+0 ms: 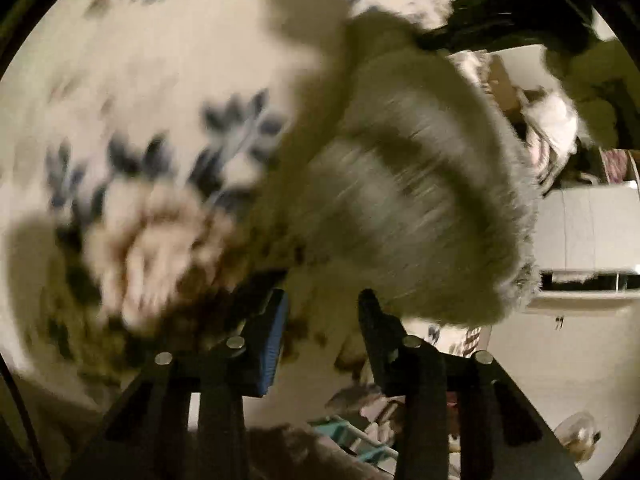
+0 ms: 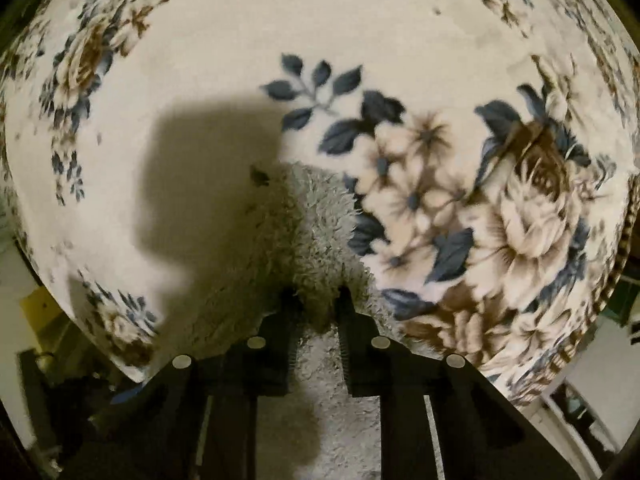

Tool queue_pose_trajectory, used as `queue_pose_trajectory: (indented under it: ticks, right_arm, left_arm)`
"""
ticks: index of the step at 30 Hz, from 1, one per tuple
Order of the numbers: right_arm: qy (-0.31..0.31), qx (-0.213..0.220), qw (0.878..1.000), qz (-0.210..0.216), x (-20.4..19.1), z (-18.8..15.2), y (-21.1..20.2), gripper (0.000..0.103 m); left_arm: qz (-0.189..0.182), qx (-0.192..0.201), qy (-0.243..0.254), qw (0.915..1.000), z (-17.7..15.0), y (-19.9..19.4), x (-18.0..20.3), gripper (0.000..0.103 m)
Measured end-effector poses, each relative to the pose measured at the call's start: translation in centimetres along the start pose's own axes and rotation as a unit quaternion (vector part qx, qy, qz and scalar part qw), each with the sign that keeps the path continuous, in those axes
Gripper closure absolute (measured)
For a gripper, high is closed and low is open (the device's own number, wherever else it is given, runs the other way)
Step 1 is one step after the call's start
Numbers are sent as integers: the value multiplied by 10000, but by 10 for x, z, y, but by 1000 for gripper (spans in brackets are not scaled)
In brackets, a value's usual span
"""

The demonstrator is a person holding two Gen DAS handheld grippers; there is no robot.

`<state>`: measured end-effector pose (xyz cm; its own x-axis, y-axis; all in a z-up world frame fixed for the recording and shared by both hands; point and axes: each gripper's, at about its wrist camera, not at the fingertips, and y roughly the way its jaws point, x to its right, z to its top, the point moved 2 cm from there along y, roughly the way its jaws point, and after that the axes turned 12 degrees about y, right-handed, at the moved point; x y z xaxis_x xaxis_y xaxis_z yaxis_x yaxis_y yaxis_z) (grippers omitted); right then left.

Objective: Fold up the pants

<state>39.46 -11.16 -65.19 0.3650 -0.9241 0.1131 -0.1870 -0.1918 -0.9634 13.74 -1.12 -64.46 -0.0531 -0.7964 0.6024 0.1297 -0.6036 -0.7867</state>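
I count one pair of pants (image 2: 308, 216), grey and fluffy, two grippers, and one floral blanket (image 2: 240, 40) under everything.

My right gripper (image 2: 316, 304) has its jaws pinched on a bunch of the pants, which spread forward from the fingertips onto the blanket and also run back under the tool toward me. A hard shadow falls across the fabric and the blanket to the left of the grip.

My left gripper (image 1: 322, 304) has its jaws apart, one blue pad (image 1: 274, 344) showing, with nothing between them. In that view the pants (image 1: 420, 208) hang or drape as a thick blurred roll ahead and to the right of the fingers; I cannot tell whether they touch the fingers. The blanket (image 1: 140, 60) fills the left side, heavily smeared by motion.

Beyond the blanket's edge on the right I see one white unit (image 1: 592, 232) with a slot, some clutter below it, and a dark shape (image 1: 512, 12) at the top that crosses in front of the pants; I cannot tell what it is.
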Motion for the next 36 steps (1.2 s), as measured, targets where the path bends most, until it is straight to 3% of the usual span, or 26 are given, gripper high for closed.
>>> queue_pose_trajectory:
  ticks: [3, 6, 9, 11, 13, 14, 15, 16, 17, 18, 20, 23, 25, 27, 28, 30, 31, 32, 33, 35, 36]
  right_arm:
    - [12, 41, 10000, -73, 1, 0, -2, 85]
    - [273, -97, 9990, 351, 5, -2, -4, 84]
    - [376, -144, 9970, 667, 7, -4, -17, 73]
    - [397, -166, 9972, 612, 8, -5, -20, 49]
    - [359, -141, 9977, 554, 8, -7, -20, 42]
    - [295, -142, 9983, 480, 6, -9, -16, 42]
    - [220, -171, 9989, 378, 2, -10, -12, 42]
    - [162, -172, 9992, 318, -2, -11, -7, 41]
    - [83, -149, 9995, 265, -7, -10, -3, 41]
    - [-28, -86, 9999, 131, -15, -12, 0, 43]
    - [-271, 98, 9994, -192, -27, -16, 4, 78]
    - [-50, 404, 9990, -188, -19, -16, -8, 88]
    - [150, 406, 9990, -89, -8, -15, -10, 90]
    - [137, 420, 9989, -164, -2, -13, -9, 90]
    - [217, 269, 9994, 74, 3, -11, -8, 90]
    - [283, 198, 9985, 425, 8, -10, -12, 87]
    - [340, 139, 9969, 699, 11, -10, -16, 82]
    - [403, 94, 9956, 844, 14, -11, -17, 78]
    - [479, 54, 9939, 993, 18, -12, -20, 67]
    - [550, 161, 9907, 1235, 30, -15, -30, 43]
    - [618, 295, 9906, 1187, 40, -19, -37, 38]
  left_arm:
    - [-125, 107, -368, 9992, -1, -8, -5, 71]
    - [-302, 609, -897, 9936, 20, -34, -11, 66]
    - [-397, 774, -1431, 9859, 49, -35, -23, 47]
    - [-451, 571, -1635, 9839, 66, -14, -31, 46]
    - [-576, 241, -1699, 9835, 75, 14, -34, 47]
    - [-633, 157, -1754, 9823, 76, 24, -34, 60]
    - [-641, 156, -1730, 9827, 77, 28, -31, 89]
    - [-637, 103, -1608, 9849, 77, 34, -27, 96]
    - [-478, 72, -1480, 9878, 77, 35, -23, 96]
    - [-322, 27, -1413, 9894, 76, 35, -21, 98]
    - [-193, -34, -1429, 9895, 69, 38, -19, 98]
    - [-145, -342, -1528, 9876, 47, 48, -17, 98]
    - [21, -764, -1369, 9876, 30, 59, -12, 100]
    - [-100, -955, -1540, 9834, 11, 67, -12, 100]
    - [-195, -932, -1639, 9819, 5, 67, -10, 100]
    - [-251, -668, -1830, 9805, 8, 52, -9, 96]
    - [-231, -347, -1920, 9805, 14, 34, -10, 92]
    - [-223, -73, -1948, 9806, 19, 19, -12, 79]
    - [-148, 92, -1932, 9810, 26, 7, -13, 68]
    - [102, 339, -1770, 9836, 48, -11, -10, 58]
    - [163, 446, -1671, 9848, 60, -19, -7, 52]
